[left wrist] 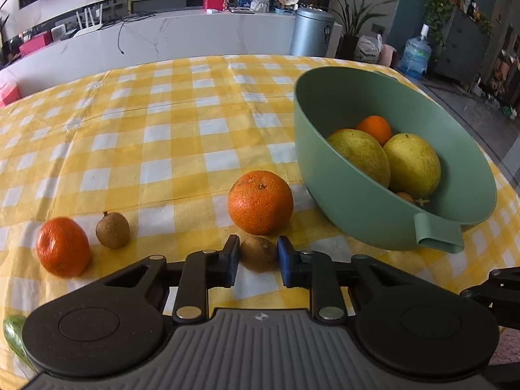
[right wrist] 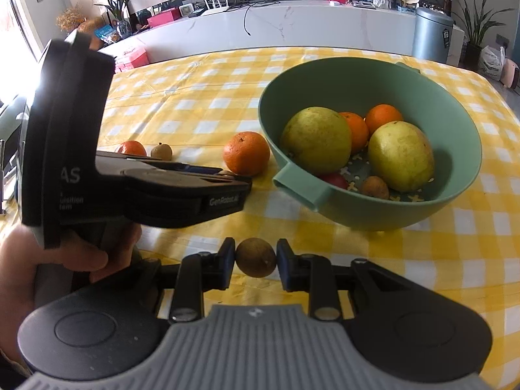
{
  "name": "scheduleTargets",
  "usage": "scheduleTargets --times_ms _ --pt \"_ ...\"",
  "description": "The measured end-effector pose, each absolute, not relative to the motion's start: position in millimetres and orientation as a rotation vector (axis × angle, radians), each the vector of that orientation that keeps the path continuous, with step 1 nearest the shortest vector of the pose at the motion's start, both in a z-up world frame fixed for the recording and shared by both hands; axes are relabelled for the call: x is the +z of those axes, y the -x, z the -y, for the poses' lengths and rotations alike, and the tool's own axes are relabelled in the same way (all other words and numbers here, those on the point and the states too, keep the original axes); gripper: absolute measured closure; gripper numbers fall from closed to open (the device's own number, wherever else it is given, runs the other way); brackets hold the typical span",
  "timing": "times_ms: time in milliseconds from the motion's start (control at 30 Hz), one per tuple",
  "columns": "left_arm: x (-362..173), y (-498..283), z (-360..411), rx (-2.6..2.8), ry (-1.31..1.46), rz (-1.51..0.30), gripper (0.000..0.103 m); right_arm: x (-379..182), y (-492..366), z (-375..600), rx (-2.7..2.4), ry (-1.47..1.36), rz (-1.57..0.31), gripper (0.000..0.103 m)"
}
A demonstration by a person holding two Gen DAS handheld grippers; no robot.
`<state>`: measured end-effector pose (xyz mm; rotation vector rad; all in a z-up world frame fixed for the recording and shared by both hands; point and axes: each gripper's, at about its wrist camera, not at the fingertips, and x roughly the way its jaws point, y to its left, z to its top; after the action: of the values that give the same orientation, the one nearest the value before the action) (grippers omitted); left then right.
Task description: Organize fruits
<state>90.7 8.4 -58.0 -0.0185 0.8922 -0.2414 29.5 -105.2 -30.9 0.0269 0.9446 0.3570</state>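
A green bowl (left wrist: 357, 208) (right wrist: 461, 175) on the yellow checked table holds two yellow-green pears (right wrist: 317, 139), oranges (right wrist: 383, 117) and a small brown fruit (right wrist: 374, 187). My left gripper (left wrist: 258, 255) is shut on a small brown longan (left wrist: 258, 253) low over the cloth, just in front of a large orange (left wrist: 260, 203). Another orange (left wrist: 61, 245) and a longan (left wrist: 112, 230) lie to the left. My right gripper (right wrist: 255, 258) is shut on a second brown longan (right wrist: 255, 257), held above the table before the bowl.
The left gripper's body (right wrist: 130, 175) and the hand holding it fill the left of the right wrist view. A green object (left wrist: 14, 333) shows at the table's near left edge. A white counter (left wrist: 195, 32) and a grey bin (left wrist: 310, 31) stand behind the table.
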Motion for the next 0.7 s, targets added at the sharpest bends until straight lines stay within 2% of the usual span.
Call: scheduleTargets --times_ms 533,600,633,667,700 --pt "-28 -57 -35 -0.186 0.047 -0.782 0.076 -26 -29 114 0.357 -0.105 -0.921 0.079" --pt "-27 -56 -41 -0.178 0.075 -0.784 0.076 -29 -29 112 0.336 -0.074 -0.957 0.076" --pt "-26 -57 -44 -0.177 0.087 -0.786 0.076 -29 -28 110 0.319 -0.046 -0.981 0.073" --pt "-26 -57 -46 -0.178 0.097 -0.784 0.076 -29 -26 107 0.301 -0.009 -0.997 0.063" --pt "-25 -56 -48 -0.181 0.106 -0.779 0.076 -28 -24 105 0.296 0.015 -0.992 0.062"
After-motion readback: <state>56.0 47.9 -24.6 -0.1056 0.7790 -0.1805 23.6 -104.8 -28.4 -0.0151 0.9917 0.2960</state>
